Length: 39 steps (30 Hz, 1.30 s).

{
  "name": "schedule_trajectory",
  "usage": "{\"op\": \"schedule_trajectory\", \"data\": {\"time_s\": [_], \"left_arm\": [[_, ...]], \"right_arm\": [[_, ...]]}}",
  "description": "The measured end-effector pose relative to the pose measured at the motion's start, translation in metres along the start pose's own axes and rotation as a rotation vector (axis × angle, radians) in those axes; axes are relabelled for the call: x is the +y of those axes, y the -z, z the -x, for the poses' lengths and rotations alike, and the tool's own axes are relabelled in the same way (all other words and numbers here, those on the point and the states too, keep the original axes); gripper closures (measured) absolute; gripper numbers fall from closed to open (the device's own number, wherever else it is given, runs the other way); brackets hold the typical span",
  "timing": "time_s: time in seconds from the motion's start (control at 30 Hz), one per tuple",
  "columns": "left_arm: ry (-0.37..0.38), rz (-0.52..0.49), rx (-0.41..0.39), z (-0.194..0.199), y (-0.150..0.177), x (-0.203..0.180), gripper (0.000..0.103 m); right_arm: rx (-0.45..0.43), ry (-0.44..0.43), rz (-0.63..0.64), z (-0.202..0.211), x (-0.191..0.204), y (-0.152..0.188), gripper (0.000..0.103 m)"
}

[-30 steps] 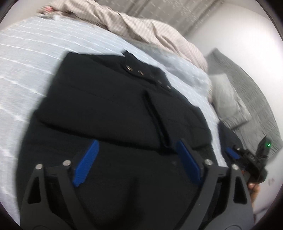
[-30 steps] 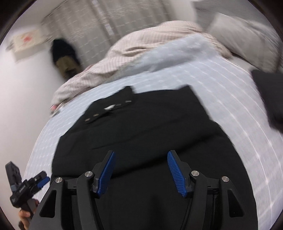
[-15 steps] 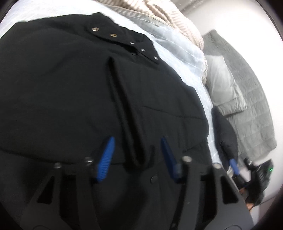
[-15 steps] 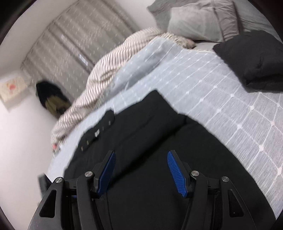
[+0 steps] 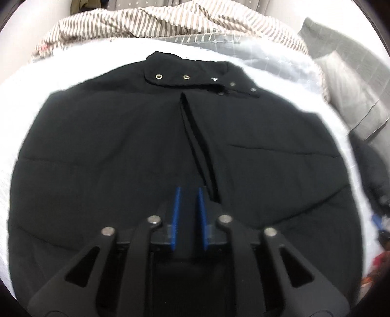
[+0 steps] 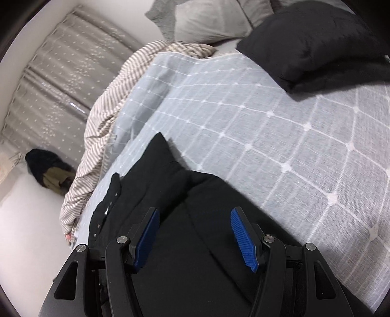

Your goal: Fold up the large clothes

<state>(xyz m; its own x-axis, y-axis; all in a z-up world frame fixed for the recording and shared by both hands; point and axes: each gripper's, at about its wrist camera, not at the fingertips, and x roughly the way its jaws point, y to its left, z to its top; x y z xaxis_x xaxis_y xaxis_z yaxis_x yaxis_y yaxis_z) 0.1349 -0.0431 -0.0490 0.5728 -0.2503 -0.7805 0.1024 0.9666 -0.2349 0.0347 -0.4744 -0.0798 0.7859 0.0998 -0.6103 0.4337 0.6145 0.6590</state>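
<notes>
A large black jacket (image 5: 117, 151) with a snap-button collar (image 5: 185, 78) lies flat on the bed, sleeves folded in over its front. My left gripper (image 5: 188, 195) is over the jacket's lower middle, its blue pads nearly together with black fabric between them. The jacket also shows in the right wrist view (image 6: 170, 195). My right gripper (image 6: 195, 219) is open wide just above the jacket's right side, with nothing between its pads.
The bed has a pale blue checked cover (image 6: 268, 117). A striped duvet (image 5: 170, 22) is bunched at the far side. Grey pillows (image 6: 209, 22) and a black folded garment (image 6: 316, 44) lie at the head end. Curtains (image 6: 61, 80) hang behind.
My left gripper has closed from wide open and come square over the jacket's middle. My right gripper has swung toward the jacket's right edge and stayed open.
</notes>
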Motion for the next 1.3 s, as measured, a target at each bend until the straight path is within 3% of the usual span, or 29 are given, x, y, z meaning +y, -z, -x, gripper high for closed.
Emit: {"op": "schedule_trajectory", "data": {"time_s": [0.17,0.23,0.5,0.7,0.83,0.97,1.17,1.23,1.3], "left_arm": [[0.037,0.073,0.012,0.029,0.015,0.014,0.027],[0.025,0.065,0.004,0.047,0.020,0.023,0.022],[-0.038,0.078,0.053,0.103,0.051,0.071,0.015],[0.000,0.111,0.133,0.140,0.095,0.123,0.008],[-0.009,0.151,0.169,0.156,0.121,0.156,0.007],[0.051,0.190,0.209,0.165,0.148,0.178,0.006],[0.169,0.153,0.340,0.156,0.191,0.188,0.006],[0.235,0.152,0.384,0.151,0.202,0.188,0.006],[0.277,0.134,0.362,0.152,0.208,0.187,0.006]], "right_arm": [[0.004,0.014,-0.007,0.009,-0.010,-0.005,0.031],[0.011,0.017,0.002,0.015,-0.014,-0.005,0.028],[0.119,-0.071,0.104,0.035,-0.024,0.004,0.023],[0.159,-0.083,0.253,0.065,-0.028,0.008,0.022],[0.205,-0.038,0.376,0.080,-0.039,0.017,0.021],[0.294,-0.002,0.443,0.089,-0.064,0.029,0.021],[0.437,0.016,0.380,0.086,-0.114,0.045,0.021],[0.462,-0.021,0.331,0.085,-0.130,0.048,0.021],[0.447,-0.084,0.295,0.090,-0.140,0.048,0.021]]}}
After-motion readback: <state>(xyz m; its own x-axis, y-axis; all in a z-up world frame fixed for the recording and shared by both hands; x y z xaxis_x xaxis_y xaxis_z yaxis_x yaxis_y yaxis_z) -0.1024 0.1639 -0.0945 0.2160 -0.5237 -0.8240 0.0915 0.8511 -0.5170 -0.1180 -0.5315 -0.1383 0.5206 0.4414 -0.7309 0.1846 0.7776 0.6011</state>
